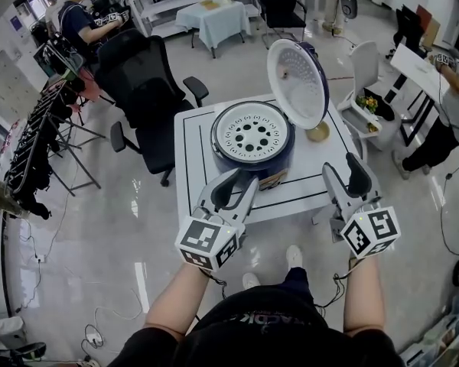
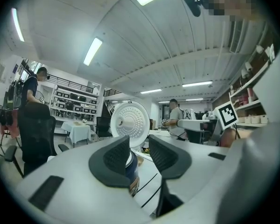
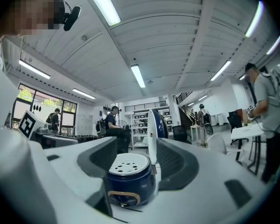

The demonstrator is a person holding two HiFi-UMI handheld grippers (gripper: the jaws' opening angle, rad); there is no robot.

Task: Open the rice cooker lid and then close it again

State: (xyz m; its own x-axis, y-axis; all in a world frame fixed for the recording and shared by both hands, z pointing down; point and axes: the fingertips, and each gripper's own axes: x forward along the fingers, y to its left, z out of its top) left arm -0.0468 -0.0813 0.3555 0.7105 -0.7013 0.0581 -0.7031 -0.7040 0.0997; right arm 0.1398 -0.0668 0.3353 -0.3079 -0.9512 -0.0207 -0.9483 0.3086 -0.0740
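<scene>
**A:** Head view first. Where is the cooker?

**B:** The cooker (image 1: 252, 140) sits on the white counter (image 1: 193, 167), just ahead of the left gripper (image 1: 241, 180) and ahead-left of the right gripper (image 1: 343, 167). Its lid (image 1: 297, 73) stands raised beyond both grippers, white inner face towards them. A small bowl (image 1: 317, 132) lies straight ahead of the right gripper.

**A:** Is either gripper touching it?

**B:** No. Both point level at the counter's near edge, short of the cooker, with jaws spread.

**A:** And the left gripper view?

**B:** Its jaws stand partly apart, and the pads press on nothing. A strip of the cooker's blue body shows through the gap, beyond the tips. The lid's perforated face rises above the gap, a little left of it.

**A:** The right gripper view?

**B:** Those jaws are spread wide. The cooker is framed between them but lies past the tips, apart from both pads. Its perforated top faces up. The lid stands upright, seen edge-on, at the cooker's far right side, close to the line of the right-hand jaw.
</scene>
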